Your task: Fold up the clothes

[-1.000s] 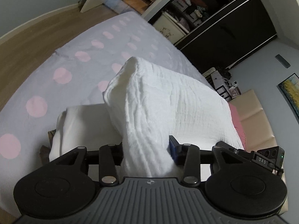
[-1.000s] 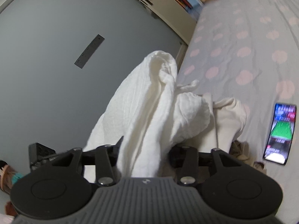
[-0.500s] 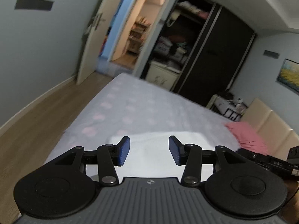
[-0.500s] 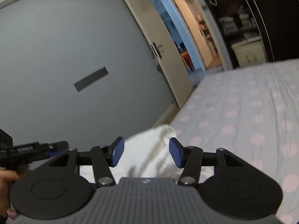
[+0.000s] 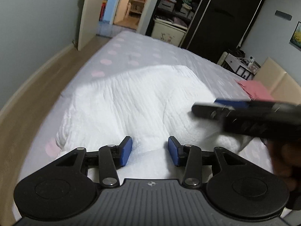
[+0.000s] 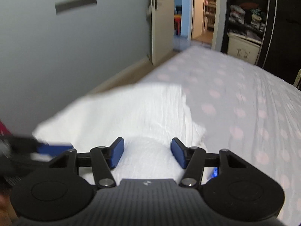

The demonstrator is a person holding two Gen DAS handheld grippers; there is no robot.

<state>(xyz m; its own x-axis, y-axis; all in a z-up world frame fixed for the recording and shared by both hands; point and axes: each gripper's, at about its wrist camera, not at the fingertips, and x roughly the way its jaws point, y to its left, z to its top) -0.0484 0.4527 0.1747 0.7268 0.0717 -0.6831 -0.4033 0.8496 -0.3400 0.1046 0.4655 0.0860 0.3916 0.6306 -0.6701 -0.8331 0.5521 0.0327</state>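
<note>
Bed (image 5: 165, 56) with a pale sheet dotted pink fills most of both wrist views, running away from the fingers toward a dark wardrobe (image 5: 225, 17) and an open doorway (image 5: 129, 1) at the far end. Wooden floor (image 5: 37, 86) lies off the bed's left edge.

White textured cloth (image 5: 131, 103) lies spread on the near part of the bed, just ahead of and beneath both pairs of fingers. In the left wrist view its long axis runs from near left to far right, with a straight far edge and a rounded far-right corner pointing toward the wardrobe; its ribbing runs roughly along that length. In the right wrist view the same cloth (image 6: 131, 111) is blurred, a corner of it ahead of the right finger. A second bunched white fold sits nearest, directly under the fingers.

Pink fabric (image 5: 254, 89) lies well apart on the far right of the bed.

Left gripper (image 5: 149, 150) hovers over the cloth, its blue fingers (image 5: 126, 150) standing partly apart and closing, nothing pinched between them. Right gripper (image 6: 147, 151) hangs likewise above the bunched fold, fingers (image 6: 117, 151) partly apart and opening, pads clear of the cloth. It also appears blurred at the right of the left wrist view, over the cloth's right side.
</note>
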